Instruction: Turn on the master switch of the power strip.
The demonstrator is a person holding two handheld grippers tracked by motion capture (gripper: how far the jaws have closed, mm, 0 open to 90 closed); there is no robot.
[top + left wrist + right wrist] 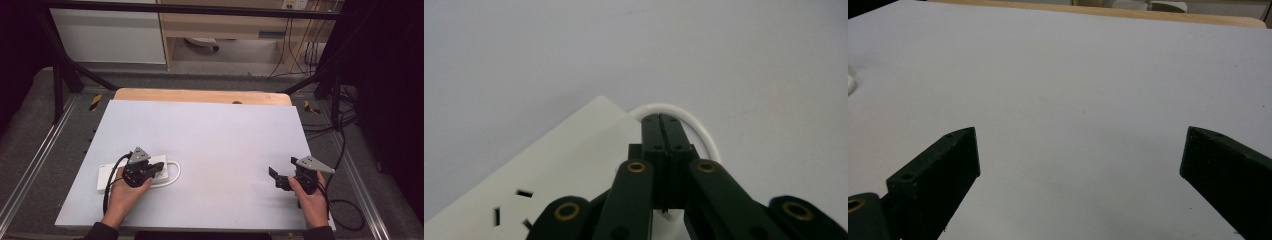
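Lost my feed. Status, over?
Left gripper shut, over power strip by its white cord. Right gripper open, empty. White table bare between.

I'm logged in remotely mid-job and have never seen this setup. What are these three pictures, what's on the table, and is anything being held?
There is no robot arm here: a person holds a hand-operated two-jaw gripper in each hand. The high view looks down on the table from above the person's side. The other two pictures come from cameras riding on the grippers, looking along their black jaws.

On the white table lies a white power strip with its white cable looped beside it.

The left gripper is shut, its jaws pressed together above the end of the strip where the cable loops out. Nothing shows between the jaws, though whether the tips touch the cable I cannot tell. The right gripper is open over bare table, holding nothing.
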